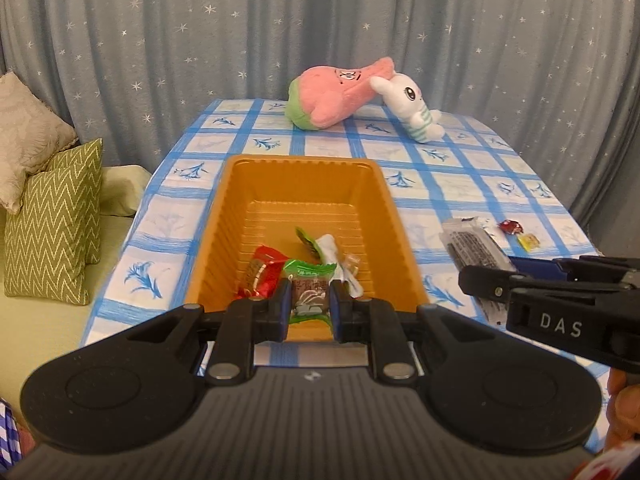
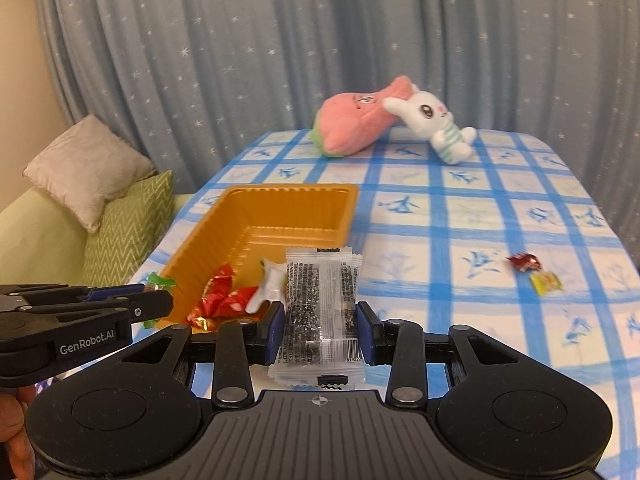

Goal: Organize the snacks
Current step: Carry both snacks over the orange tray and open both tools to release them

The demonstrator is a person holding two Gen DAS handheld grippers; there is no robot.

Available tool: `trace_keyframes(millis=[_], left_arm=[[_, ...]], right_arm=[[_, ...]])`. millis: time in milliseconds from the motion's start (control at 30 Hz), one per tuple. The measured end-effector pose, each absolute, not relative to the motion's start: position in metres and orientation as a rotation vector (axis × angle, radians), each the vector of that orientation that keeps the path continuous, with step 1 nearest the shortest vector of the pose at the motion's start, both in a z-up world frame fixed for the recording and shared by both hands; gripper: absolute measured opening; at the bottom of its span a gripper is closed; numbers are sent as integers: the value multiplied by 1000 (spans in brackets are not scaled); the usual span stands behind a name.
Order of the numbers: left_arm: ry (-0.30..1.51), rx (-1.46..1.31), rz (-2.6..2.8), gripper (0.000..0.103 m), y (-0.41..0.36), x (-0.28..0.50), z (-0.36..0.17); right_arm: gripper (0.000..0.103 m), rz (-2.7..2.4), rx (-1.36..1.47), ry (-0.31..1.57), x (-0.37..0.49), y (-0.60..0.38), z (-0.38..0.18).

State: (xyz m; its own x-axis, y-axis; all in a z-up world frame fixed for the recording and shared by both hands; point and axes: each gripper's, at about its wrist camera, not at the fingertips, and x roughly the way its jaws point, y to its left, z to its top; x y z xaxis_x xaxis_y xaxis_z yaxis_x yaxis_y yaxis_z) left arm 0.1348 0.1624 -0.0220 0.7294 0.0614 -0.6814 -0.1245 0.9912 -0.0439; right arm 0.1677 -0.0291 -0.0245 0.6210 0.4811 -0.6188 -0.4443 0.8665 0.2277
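Observation:
An orange tray (image 1: 304, 184) sits on the blue checked tablecloth and holds a red packet (image 1: 262, 274), a white wrapper (image 1: 332, 252) and a green one. My left gripper (image 1: 310, 306) is shut on a green-ended brown snack packet (image 1: 308, 294) over the tray's near end. My right gripper (image 2: 322, 330) is shut on a clear packet of dark snack (image 2: 322, 308), held just right of the tray (image 2: 256, 216). A red candy (image 2: 524, 262) and a yellow candy (image 2: 546, 282) lie on the cloth to the right.
A pink plush (image 1: 336, 94) and a white bunny plush (image 1: 412, 106) lie at the table's far end. Green and beige cushions (image 1: 52, 216) rest on a sofa left of the table. A starred grey curtain hangs behind.

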Motion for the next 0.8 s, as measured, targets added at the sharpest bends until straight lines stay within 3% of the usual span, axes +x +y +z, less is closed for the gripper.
trace_keyframes(millis=[800], left_arm=[[789, -67, 80, 18, 196, 185, -51]], right_arm=[[38, 564, 49, 755, 216, 9, -48]])
